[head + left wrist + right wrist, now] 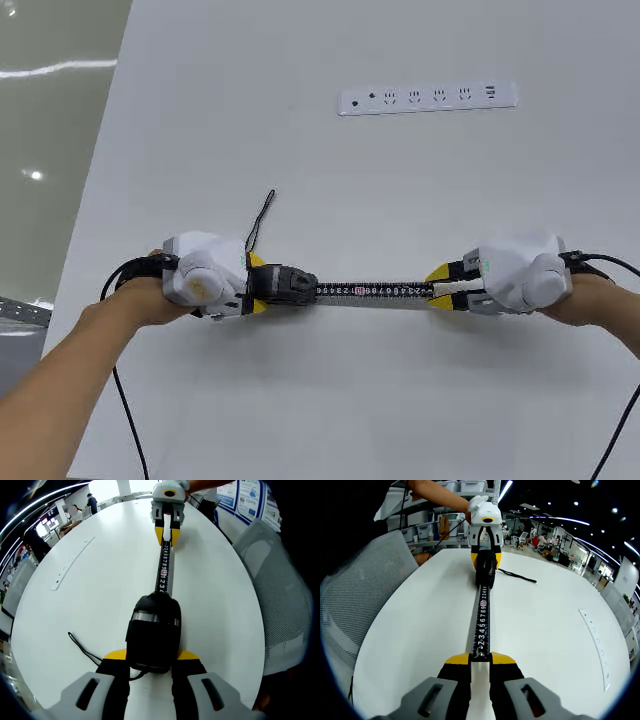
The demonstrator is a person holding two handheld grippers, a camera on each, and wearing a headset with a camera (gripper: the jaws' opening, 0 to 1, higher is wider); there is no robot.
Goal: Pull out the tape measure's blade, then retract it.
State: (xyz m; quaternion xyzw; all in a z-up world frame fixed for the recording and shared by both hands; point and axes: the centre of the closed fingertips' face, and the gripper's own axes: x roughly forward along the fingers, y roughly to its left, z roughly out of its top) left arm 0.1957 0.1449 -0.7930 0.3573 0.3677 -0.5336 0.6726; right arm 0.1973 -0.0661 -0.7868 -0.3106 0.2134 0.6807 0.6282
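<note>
The black tape measure case (284, 284) lies on the white table (320, 180), and my left gripper (253, 283) is shut on it. In the left gripper view the case (153, 632) sits between the yellow-tipped fingers (117, 655). A short length of blade (372, 291) with printed numbers runs rightward to my right gripper (440, 287), which is shut on the blade's end. The blade (481, 625) stretches straight from the right gripper (480, 658) to the case (485, 567). The case's black wrist strap (261, 218) trails away on the table.
A white power strip (428, 98) lies flat at the far side of the table. Black cables (120, 400) hang from both grippers off the near edge. A grey mesh chair (280, 605) stands beside the table. People and shelves are in the background.
</note>
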